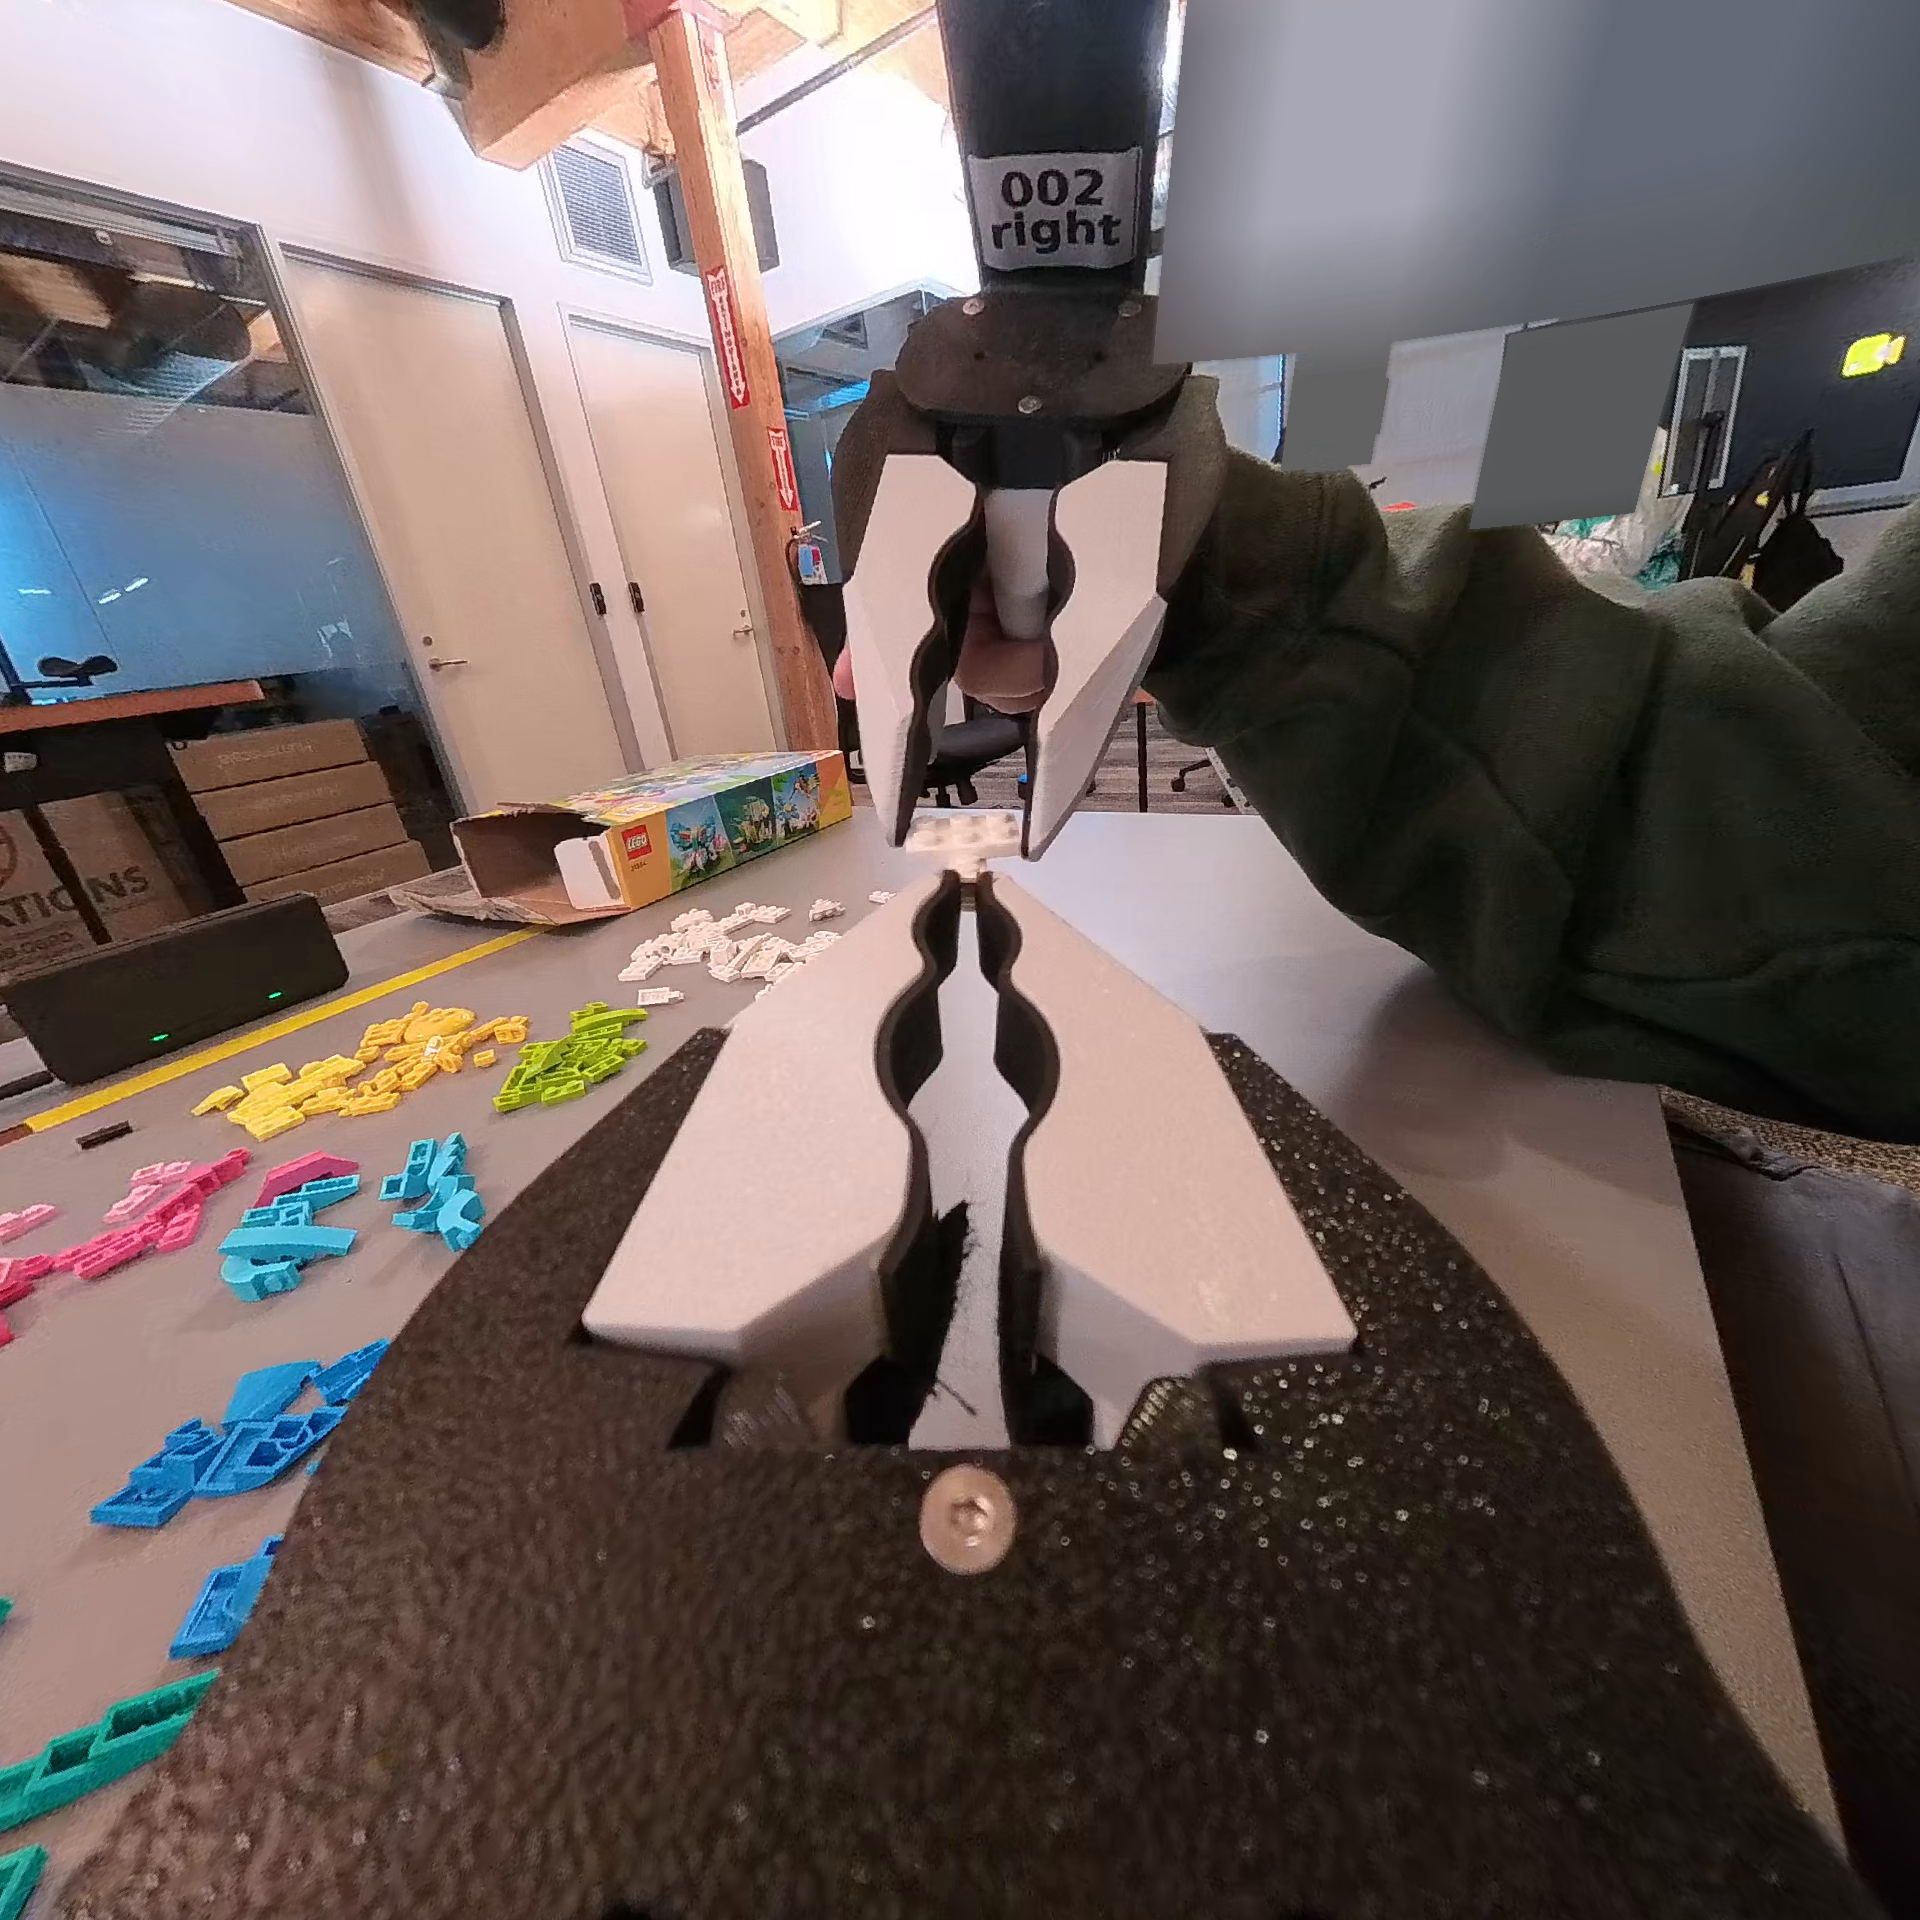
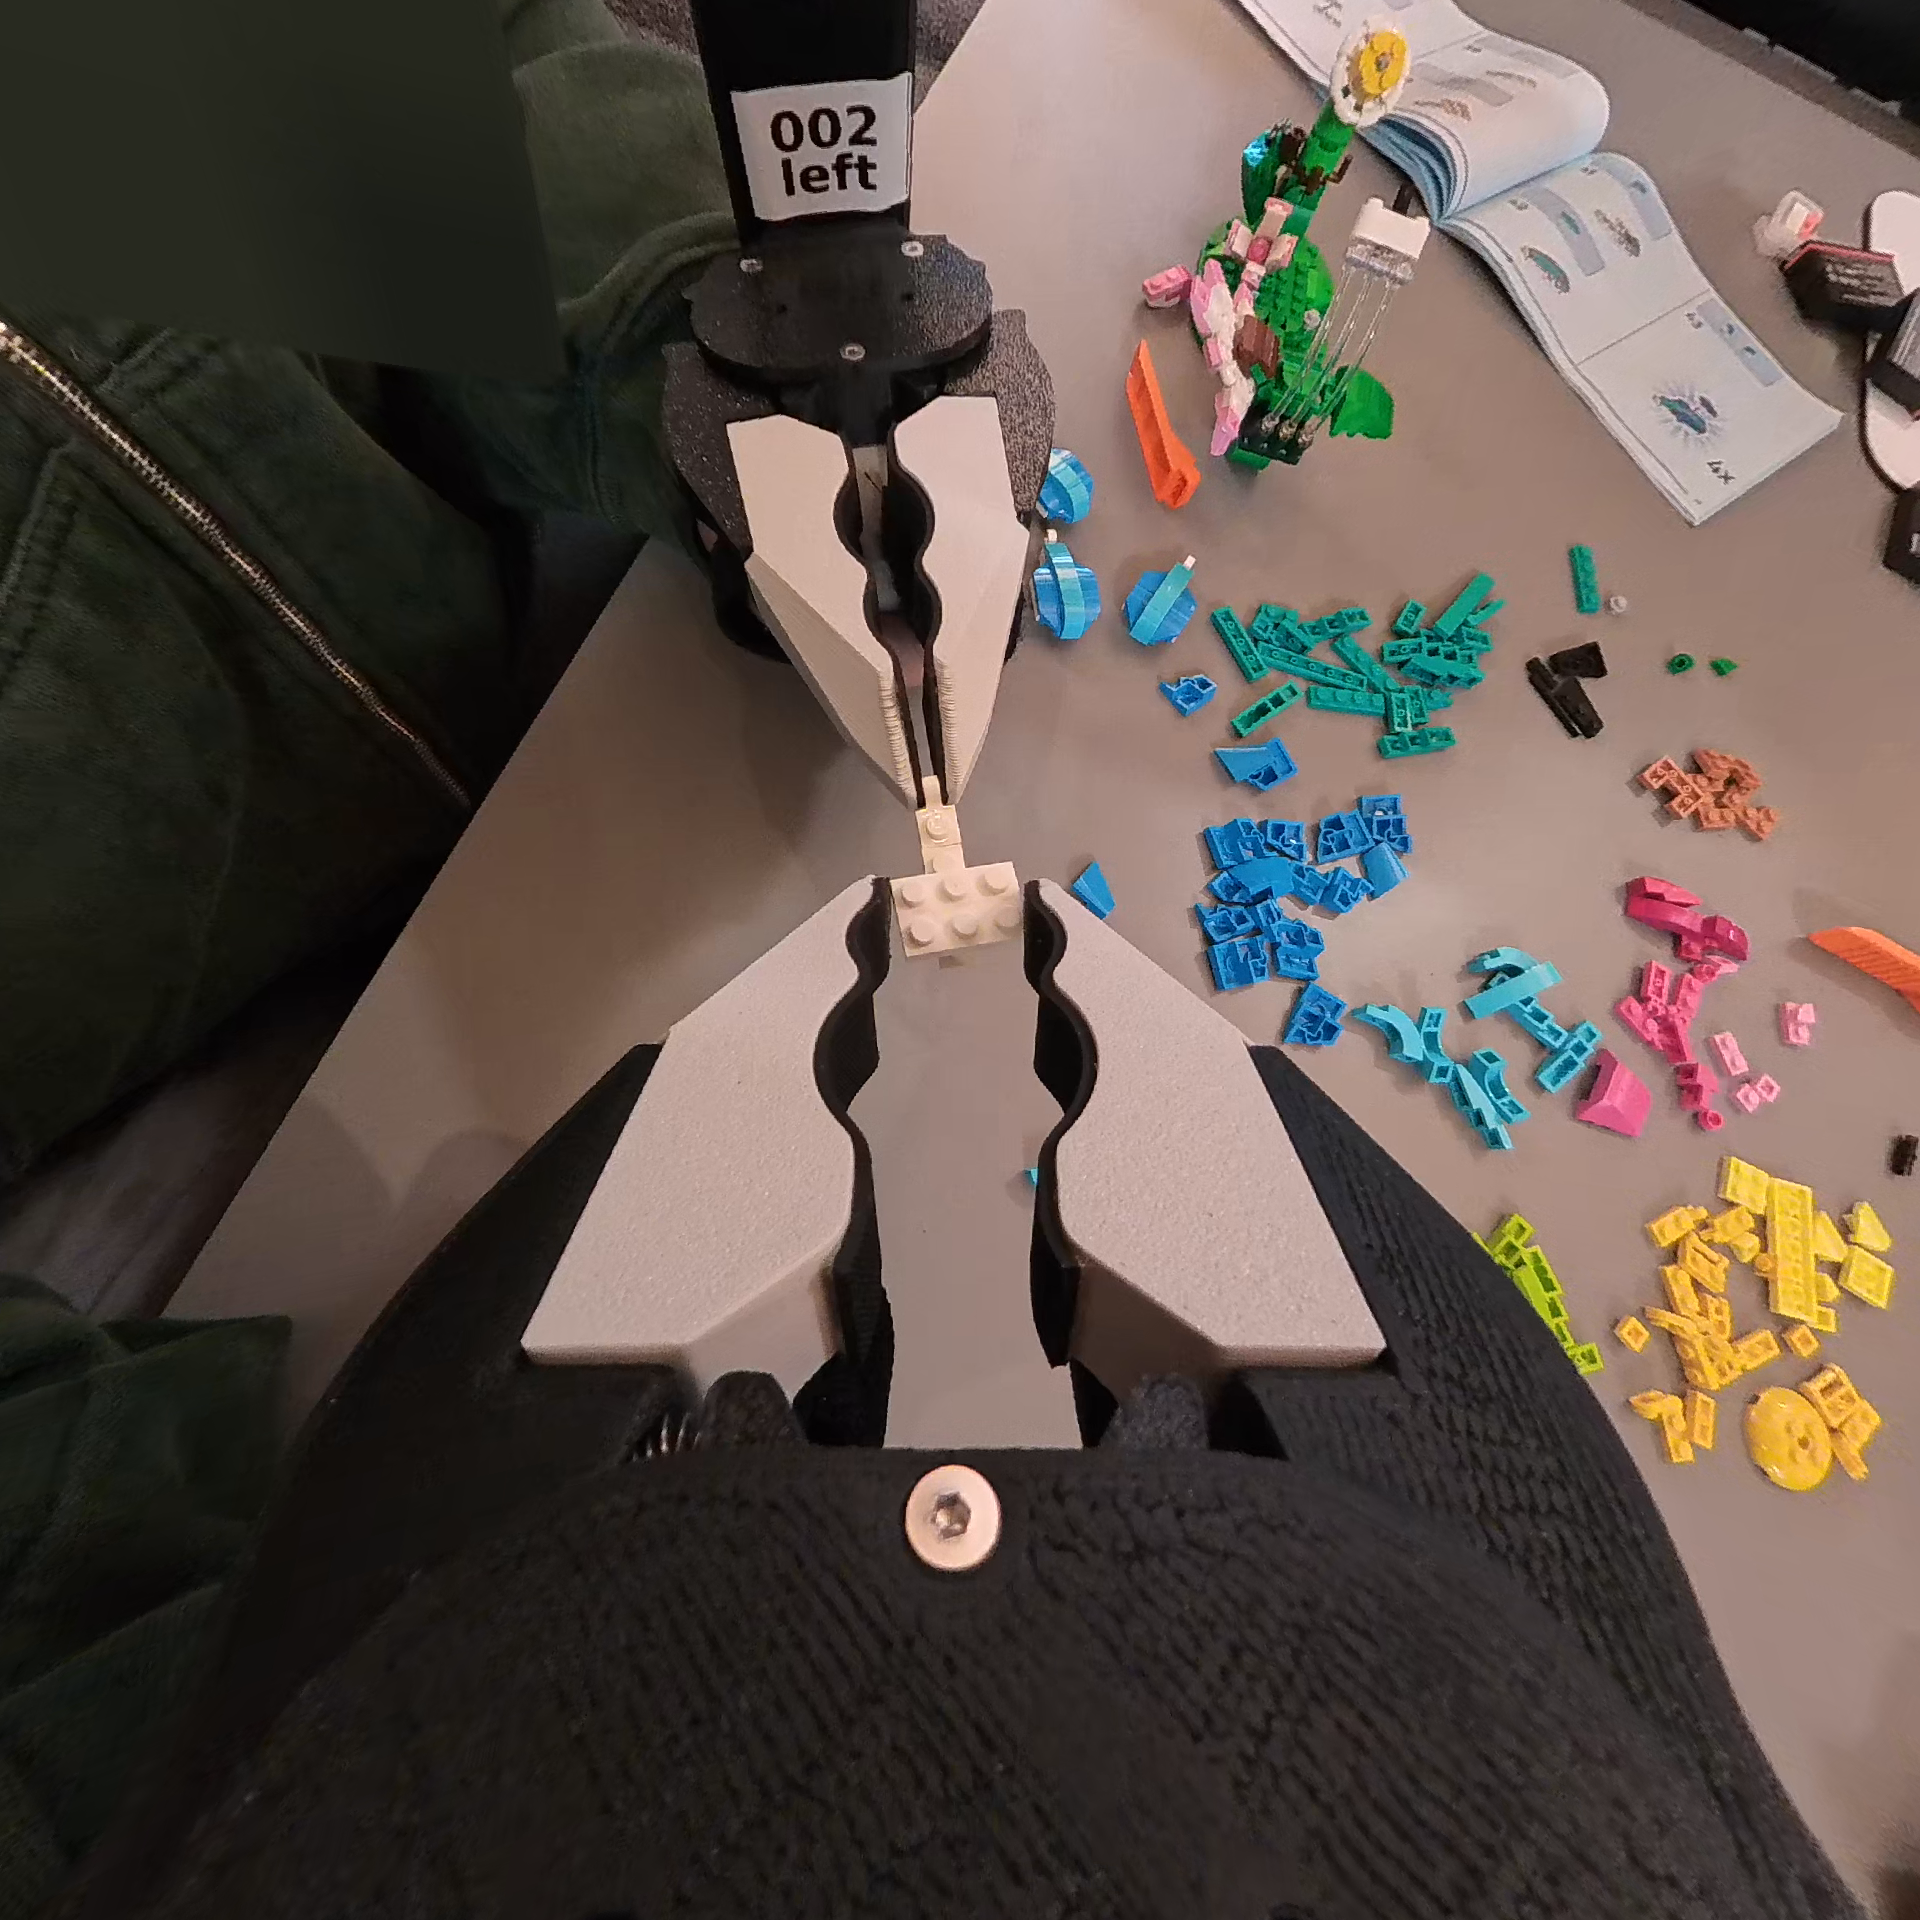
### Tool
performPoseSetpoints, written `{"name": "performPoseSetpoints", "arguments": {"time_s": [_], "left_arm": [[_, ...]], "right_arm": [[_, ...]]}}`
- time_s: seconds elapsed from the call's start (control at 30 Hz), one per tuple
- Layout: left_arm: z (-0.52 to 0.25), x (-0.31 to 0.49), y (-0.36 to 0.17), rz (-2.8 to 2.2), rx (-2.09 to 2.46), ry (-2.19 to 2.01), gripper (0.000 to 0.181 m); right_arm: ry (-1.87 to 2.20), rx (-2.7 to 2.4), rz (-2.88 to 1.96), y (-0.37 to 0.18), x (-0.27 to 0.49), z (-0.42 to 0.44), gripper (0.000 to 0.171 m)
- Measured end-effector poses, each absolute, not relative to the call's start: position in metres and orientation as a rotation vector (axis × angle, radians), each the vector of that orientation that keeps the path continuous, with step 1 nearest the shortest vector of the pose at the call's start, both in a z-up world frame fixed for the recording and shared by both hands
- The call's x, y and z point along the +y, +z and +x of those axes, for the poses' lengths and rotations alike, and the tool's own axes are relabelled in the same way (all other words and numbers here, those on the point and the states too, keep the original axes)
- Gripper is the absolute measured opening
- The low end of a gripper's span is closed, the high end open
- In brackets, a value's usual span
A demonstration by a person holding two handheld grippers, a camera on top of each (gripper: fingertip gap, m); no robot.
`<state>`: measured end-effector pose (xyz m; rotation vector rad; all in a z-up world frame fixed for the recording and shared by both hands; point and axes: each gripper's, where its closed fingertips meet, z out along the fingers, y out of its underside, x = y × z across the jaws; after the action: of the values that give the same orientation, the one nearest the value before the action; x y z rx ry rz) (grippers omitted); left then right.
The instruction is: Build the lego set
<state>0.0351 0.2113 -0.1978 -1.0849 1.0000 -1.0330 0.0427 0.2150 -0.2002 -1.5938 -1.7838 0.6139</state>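
Gripping a white plate (image 2: 955, 911), the right tongs (image 2: 956, 899) meet the left tongs (image 2: 932, 795), clenched on a small white piece (image 2: 935, 831) (both above the grey bench (image 2: 727, 831)).

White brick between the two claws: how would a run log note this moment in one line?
right gripper: shut on white plate | left gripper: shut on narrow white piece | pieces meeting above table
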Motion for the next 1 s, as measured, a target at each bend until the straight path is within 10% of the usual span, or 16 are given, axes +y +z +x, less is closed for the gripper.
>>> {"name": "performPoseSetpoints", "arguments": {"time_s": [1.0], "left_arm": [[0.0297, 0.2188, -0.1939, -1.101, 0.935, -1.045, 0.000]], "right_arm": [[0.482, -1.791, -1.530, -0.1954, 0.2174, 0.0346, 0.027]]}}
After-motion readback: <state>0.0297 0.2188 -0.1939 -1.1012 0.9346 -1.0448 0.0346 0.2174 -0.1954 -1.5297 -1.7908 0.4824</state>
